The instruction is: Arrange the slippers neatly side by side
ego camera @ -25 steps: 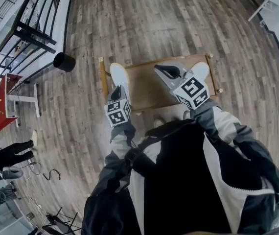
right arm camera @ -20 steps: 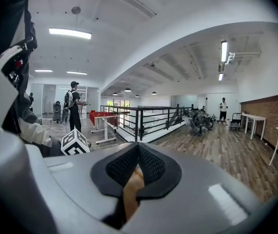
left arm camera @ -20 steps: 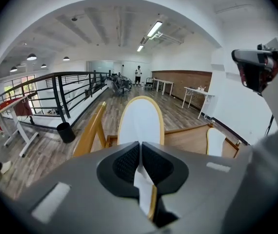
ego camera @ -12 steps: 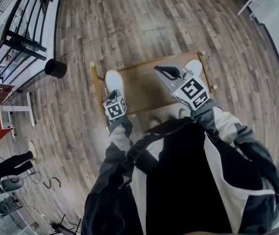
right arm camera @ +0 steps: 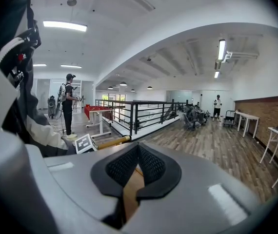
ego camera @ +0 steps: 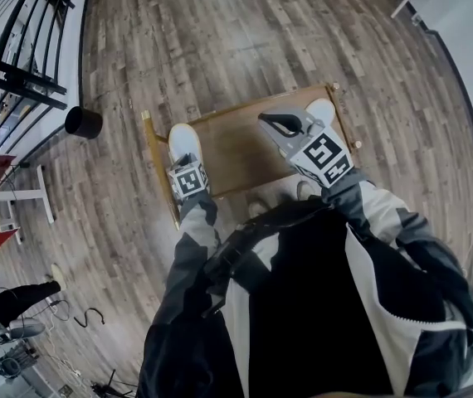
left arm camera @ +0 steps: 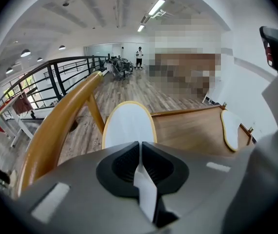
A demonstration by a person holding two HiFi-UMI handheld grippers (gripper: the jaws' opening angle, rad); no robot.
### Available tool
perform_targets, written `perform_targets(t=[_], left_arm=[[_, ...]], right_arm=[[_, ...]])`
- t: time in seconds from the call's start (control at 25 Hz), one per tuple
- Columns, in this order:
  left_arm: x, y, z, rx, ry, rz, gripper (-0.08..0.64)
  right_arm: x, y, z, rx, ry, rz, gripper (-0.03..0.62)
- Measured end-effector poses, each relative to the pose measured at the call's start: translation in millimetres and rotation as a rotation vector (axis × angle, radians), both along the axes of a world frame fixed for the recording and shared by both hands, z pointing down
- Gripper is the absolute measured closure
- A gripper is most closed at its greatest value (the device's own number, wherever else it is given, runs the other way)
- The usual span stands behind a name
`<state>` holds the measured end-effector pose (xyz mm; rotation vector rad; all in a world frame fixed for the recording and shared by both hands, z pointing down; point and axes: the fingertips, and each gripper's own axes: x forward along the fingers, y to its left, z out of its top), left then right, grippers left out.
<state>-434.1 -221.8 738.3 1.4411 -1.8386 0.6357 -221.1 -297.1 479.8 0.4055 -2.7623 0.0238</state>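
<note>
White on honey-brown wood: the two slippers lie at opposite ends of the low worktop (ego camera: 236, 143), well apart. The left slipper (ego camera: 182, 138) sits by the left rim and the right slipper (ego camera: 322, 109) at the right end.

Our left tongs (ego camera: 184, 159) are pinched to a narrow slit on the left slipper's near edge, its white showing in the gap. Our right tongs (ego camera: 265, 119) are closed on nothing, with only bare wood visible between them, and they hang over the worktop near the right slipper.

As we read it, the step in hand is bringing the left slipper across to its mate. To do it well, we should keep the pinch firm, since so thin a sole will likely sag or fold if dragged. We should lift it just clear of the wood and carry it along the worktop, away from the left rim where it could drop to the floor. We should set it down with its long edge parallel to the right slipper's, toes the same way, heels level, close but not overlapping. The right tongs, closed as they are, can nudge the right slipper straight; to lift it they must first open.
</note>
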Motion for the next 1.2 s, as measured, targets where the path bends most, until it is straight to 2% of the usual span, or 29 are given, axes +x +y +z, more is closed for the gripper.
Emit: perform_targets(t=[0.32,0.6,0.84,0.92,1.0,1.2], left_arm=[[1.2,-6.7,15.2,-0.050,0.016,0.026,0.520],[4.4,-5.7,18.5,-0.072,0.020,0.037,0.366],[6.7,-6.5,13.0,-0.058,0.019,0.036,0.336],[7.5,-11.3,2.9,-0.021,0.008,0.039,0.334],[10.4,-22.3,-21.0,0.054,0.000,0.041,0.334],[39.5,-65.7,-121.3,0.328,0.000,0.121,0.349]], right_arm=[[-2.5,-3.9,-0.2,0.003,0.008,0.003,0.588],[-2.0,0.9,0.4,-0.001,0.009,-0.012,0.588],[-1.3,2.3,2.3,-0.003,0.009,-0.016,0.588],[-0.9,2.8,4.3,-0.004,0.012,-0.014,0.588],[-1.3,1.7,6.2,-0.007,0.013,-0.009,0.588],[-4.5,-2.4,2.3,-0.015,-0.001,0.001,0.588]])
